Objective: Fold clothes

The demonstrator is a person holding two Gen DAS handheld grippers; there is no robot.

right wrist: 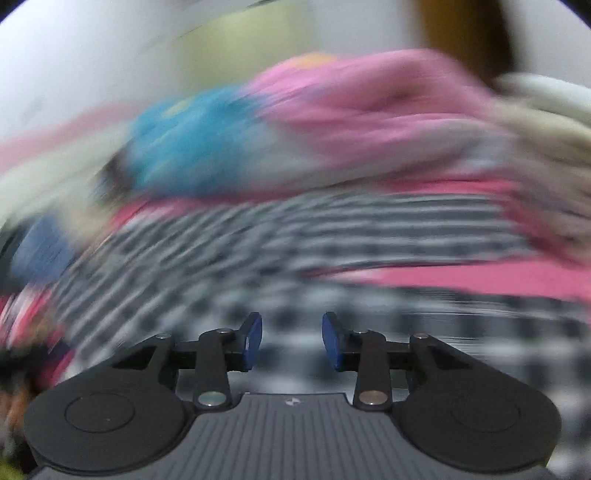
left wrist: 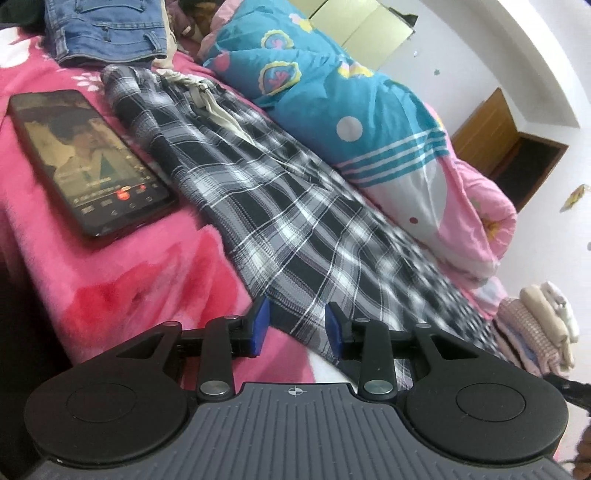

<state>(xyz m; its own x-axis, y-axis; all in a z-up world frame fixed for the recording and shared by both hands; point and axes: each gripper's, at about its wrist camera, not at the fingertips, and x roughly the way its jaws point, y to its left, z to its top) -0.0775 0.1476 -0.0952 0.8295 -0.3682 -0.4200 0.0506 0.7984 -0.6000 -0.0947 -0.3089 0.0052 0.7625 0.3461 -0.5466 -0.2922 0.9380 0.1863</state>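
Observation:
Black-and-white plaid trousers with a pale drawstring lie stretched out on a pink bed cover. My left gripper is open and empty, its blue pads just above the near hem of the trousers. The right wrist view is heavily motion-blurred. My right gripper is open and empty over the plaid cloth.
A phone with a lit screen lies on the cover left of the trousers. Folded jeans sit at the far end. A blue and pink quilt is bunched along the right. A stack of folded clothes sits at the right edge.

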